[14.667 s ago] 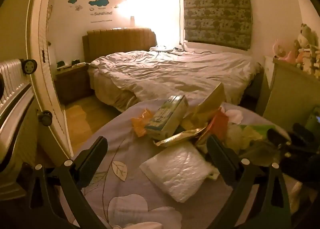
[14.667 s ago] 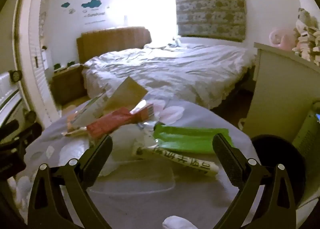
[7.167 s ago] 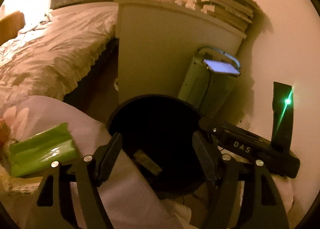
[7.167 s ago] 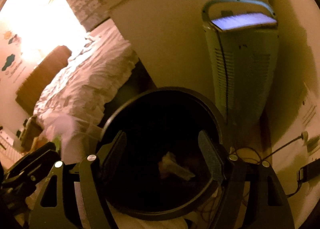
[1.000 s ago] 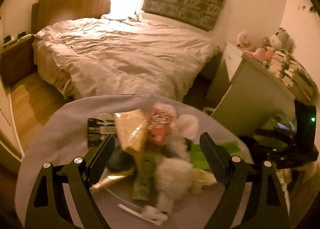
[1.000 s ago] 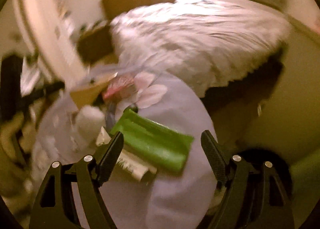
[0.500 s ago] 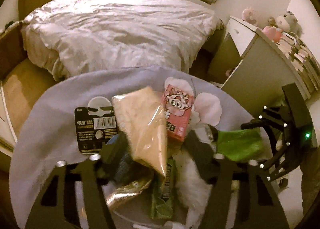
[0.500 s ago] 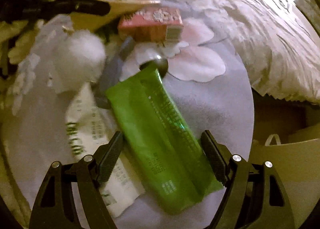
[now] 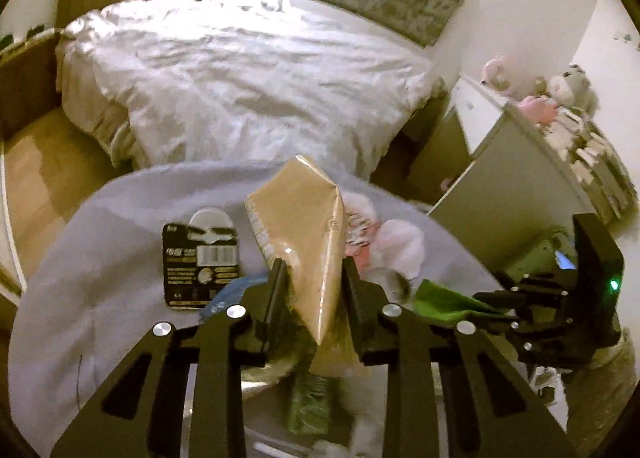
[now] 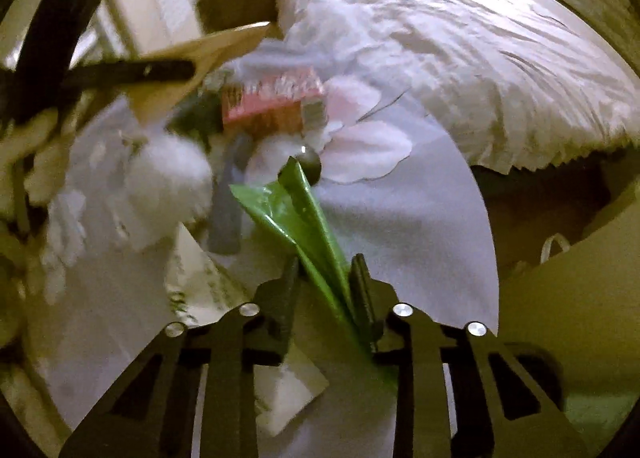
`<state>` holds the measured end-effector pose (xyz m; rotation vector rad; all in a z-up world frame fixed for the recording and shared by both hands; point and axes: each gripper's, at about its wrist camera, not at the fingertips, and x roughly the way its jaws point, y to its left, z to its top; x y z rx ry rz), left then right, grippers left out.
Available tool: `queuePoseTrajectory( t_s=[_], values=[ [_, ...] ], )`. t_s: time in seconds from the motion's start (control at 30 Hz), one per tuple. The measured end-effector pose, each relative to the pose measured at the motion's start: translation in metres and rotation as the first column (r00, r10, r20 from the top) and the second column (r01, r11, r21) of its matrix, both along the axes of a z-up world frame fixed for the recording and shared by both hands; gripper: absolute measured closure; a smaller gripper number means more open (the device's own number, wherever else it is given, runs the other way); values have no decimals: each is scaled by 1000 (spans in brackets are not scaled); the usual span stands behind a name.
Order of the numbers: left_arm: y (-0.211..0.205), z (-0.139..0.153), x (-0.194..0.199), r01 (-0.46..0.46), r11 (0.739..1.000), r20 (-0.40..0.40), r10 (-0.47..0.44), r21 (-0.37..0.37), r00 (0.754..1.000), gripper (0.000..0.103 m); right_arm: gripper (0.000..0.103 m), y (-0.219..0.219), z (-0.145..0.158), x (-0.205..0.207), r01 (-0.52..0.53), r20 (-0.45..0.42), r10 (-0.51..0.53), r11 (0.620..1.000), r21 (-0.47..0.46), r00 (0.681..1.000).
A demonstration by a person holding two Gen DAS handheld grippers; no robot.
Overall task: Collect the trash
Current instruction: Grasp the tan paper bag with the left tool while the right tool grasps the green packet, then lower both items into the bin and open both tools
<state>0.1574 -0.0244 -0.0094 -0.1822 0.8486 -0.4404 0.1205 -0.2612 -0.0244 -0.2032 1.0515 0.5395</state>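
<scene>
Before us we see a round surface (image 9: 100,258) under a pale flowered cloth, bearing a black battery card (image 9: 200,262), a tan pouch (image 9: 304,234), a pink carton (image 10: 276,102), a white fluffy wad (image 10: 168,178), a green wrapper (image 10: 300,214) and a white printed packet (image 10: 200,278).

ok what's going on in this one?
Trash pickup from a cloth-covered table beside a bed. The left claw is closing on a tan packet, the right claw on a green wrapper; both items are between the fingers. A pink box, a black card and white wadding lie on the table.
</scene>
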Motion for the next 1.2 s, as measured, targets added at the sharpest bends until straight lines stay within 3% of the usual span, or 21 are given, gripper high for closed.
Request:
queuePoseTrajectory(
  t_s=[0.1, 0.23, 0.33, 0.47, 0.7, 0.8, 0.93, 1.2],
  values=[
    [-8, 17, -15, 18, 1000, 42, -18, -13, 999, 75, 81, -8, 15, -11, 57, 35, -60, 995, 76, 998],
    [-29, 41, -44, 60, 998, 111, -58, -17, 992, 75, 81, -27, 43, -34, 150, 82, -176, 955, 256, 981],
    [-52, 54, -62, 100, 995, 152, -96, -16, 984, 75, 81, -53, 64, -60, 247, 97, -312, 878, 411, 945],
    [-87, 62, -82, 167, 986, 191, -163, -5, 968, 75, 81, -89, 82, -96, 337, 104, -452, 782, 523, 886],
    [-155, 61, -108, 286, 958, 222, -273, -29, 936, 75, 81, -159, 98, -153, 482, 135, -658, 660, 577, 740],
    [-180, 58, -115, 328, 944, 223, -312, -35, 924, 75, 81, -182, 96, -170, 528, 143, -706, 633, 567, 693],
    [-213, 53, -124, 387, 921, 223, -368, -43, 903, 75, 81, -210, 89, -188, 575, 128, -755, 586, 570, 643],
    [-265, 36, -135, 459, 887, 197, -444, -37, 874, 75, 81, -246, 58, -200, 639, 74, -809, 512, 574, 583]
  ],
)
